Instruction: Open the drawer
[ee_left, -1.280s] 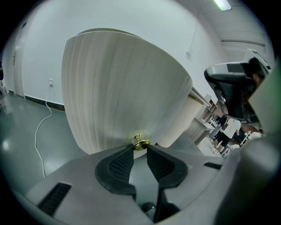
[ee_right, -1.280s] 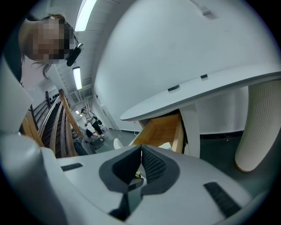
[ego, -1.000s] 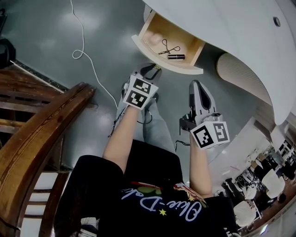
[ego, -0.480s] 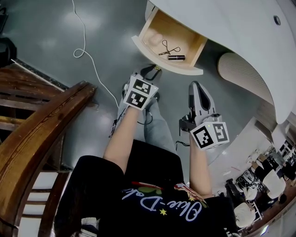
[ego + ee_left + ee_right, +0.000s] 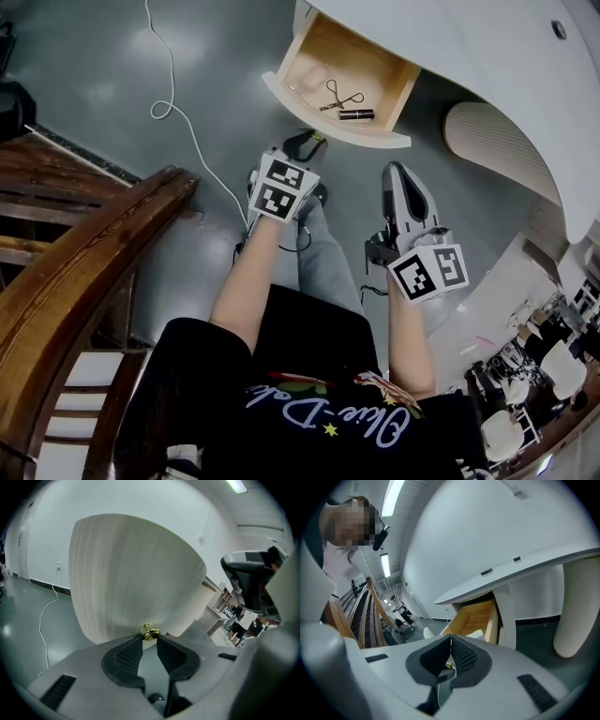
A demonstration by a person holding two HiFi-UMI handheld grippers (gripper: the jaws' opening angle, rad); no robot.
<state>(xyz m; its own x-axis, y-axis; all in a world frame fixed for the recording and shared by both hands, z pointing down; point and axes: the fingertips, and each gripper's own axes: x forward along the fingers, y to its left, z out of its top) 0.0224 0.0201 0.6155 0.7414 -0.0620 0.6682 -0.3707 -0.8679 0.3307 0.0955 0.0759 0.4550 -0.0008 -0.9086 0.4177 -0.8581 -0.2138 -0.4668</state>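
Presently we list the following, head view as dial unless noted.

Item 1. Drawer [image 5: 337, 132]: at 12 o'clock, pulled out from under the white table top [image 5: 469, 47]. It has a white front panel and a pale wood interior. Inside we count an eyelash curler [image 5: 335, 94] and, just at its 5 o'clock, a short black tube [image 5: 356, 114] lying against the front panel.

Item 2. Knob [image 5: 150, 632]: small and gold, on the drawer's front face. In the left gripper view it sits at 12 o'clock of the jaw tips.

Item 3. Left gripper [image 5: 310, 142]: just at the drawer's 6 o'clock. Its claw is narrow, the two ribbed pads [image 5: 129, 654] pinching the knob at their very tips.

Item 4. Right gripper [image 5: 395, 172]: at 3 o'clock of the left gripper, apart from the drawer. In its own view the claw [image 5: 450, 644] is pressed fully together, pad against pad, holding nothing that we can make out. The drawer's wooden side shows beyond it at 1 o'clock.

Item 5. Ribbed pedestal [image 5: 497, 141]: at 2 o'clock, under the table top.

Item 6. White cable [image 5: 172, 82]: at 11 o'clock, trailing over the grey floor [image 5: 84, 75].

Item 7. Wooden railing [image 5: 94, 253]: at 8 o'clock, curved and dark brown.
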